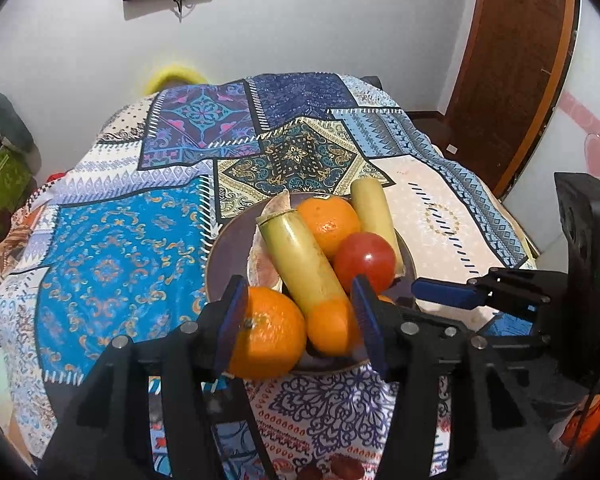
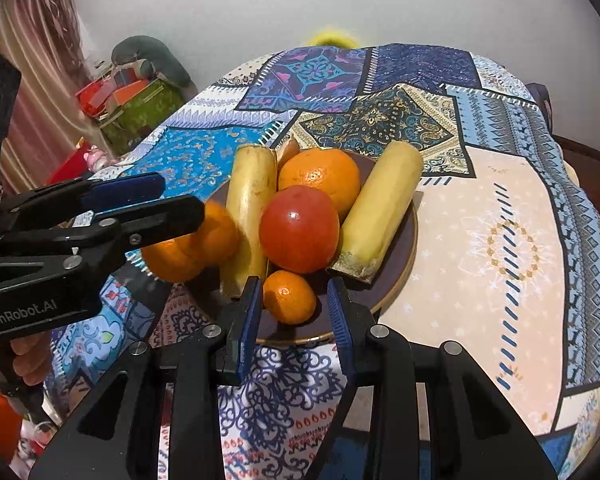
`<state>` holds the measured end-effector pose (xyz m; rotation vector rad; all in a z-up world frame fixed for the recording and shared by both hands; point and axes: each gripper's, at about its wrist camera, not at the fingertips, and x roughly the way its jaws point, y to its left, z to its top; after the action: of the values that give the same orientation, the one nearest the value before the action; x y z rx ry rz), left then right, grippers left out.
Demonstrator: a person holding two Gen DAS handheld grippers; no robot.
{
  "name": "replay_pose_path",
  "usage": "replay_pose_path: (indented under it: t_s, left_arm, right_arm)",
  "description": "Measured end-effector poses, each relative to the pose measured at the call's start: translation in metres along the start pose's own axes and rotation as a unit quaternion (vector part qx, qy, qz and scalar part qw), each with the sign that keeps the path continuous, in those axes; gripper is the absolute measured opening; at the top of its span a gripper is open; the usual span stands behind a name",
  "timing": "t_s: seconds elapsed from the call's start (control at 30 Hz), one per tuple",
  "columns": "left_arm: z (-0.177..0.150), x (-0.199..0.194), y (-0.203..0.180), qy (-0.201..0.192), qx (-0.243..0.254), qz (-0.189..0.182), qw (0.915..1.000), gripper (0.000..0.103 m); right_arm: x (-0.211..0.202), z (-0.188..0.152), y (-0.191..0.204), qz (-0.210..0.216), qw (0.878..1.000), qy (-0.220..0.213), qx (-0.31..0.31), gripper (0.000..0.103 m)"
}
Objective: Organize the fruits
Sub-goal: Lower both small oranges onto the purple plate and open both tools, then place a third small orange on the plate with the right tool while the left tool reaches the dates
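Fruits are sitting piled on the plate (image 2: 396, 284) at frame centre, the firm, rollable orange (image 1: 266, 332) between the left gripper (image 1: 300, 320)'s parted pads, best gripped across its middle; right gripper (image 2: 296, 320) narrowly apart, empty.

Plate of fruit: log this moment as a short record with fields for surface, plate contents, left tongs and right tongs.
surface: table under a patchwork cloth
plate: dark, gold rim
contents: two oranges up front, one orange behind, small orange, tomato, two banana pieces
left tongs: open around the two front oranges
right tongs: open, empty, at the plate's near rim, small orange ahead
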<state>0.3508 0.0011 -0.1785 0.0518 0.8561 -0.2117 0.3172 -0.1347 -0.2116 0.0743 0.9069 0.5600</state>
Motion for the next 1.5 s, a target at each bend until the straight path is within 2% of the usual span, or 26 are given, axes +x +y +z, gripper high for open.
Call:
replay_pose_path:
  t_s: [0.27, 0.53, 0.63, 0.87, 1.03, 1.13, 1.37, 1.5]
  left_arm:
    - [-0.016, -0.027, 0.004, 0.002, -0.006, 0.01, 0.9999, 0.054]
    - [-0.055, -0.042, 0.019, 0.023, -0.025, 0.022, 0.9992, 0.056]
    - [-0.073, -0.042, 0.026, 0.033, -0.035, 0.023, 0.9986, 0.056]
    - [-0.105, -0.032, 0.042, 0.061, -0.051, 0.023, 0.9966, 0.056]
    - [-0.118, -0.023, 0.047, 0.076, -0.055, 0.018, 0.9954, 0.056]
    - [-0.123, -0.021, 0.047, 0.079, -0.058, 0.012, 0.9951, 0.056]
    - [-0.125, -0.019, 0.031, 0.082, -0.046, -0.003, 0.9955, 0.056]
    - [-0.127, -0.021, 0.023, 0.083, -0.044, -0.012, 0.9955, 0.056]
  right_arm:
    - [-0.026, -0.005, 0.015, -0.011, 1.0, -0.013, -0.013, 0.034]
    - [-0.038, -0.023, 0.035, -0.003, 0.999, -0.002, -0.034, 0.036]
    - [-0.031, -0.031, 0.044, 0.003, 0.999, 0.009, -0.041, 0.039]
    - [0.008, -0.037, 0.052, 0.013, 0.998, 0.051, -0.043, 0.039]
    - [0.029, -0.038, 0.057, 0.02, 0.996, 0.073, -0.047, 0.039]
    - [0.032, -0.044, 0.058, 0.013, 0.996, 0.077, -0.053, 0.035]
    - [0.008, -0.047, 0.039, 0.011, 0.998, 0.058, -0.031, 0.035]
    - [-0.01, -0.041, 0.02, -0.022, 0.999, 0.034, -0.022, 0.035]
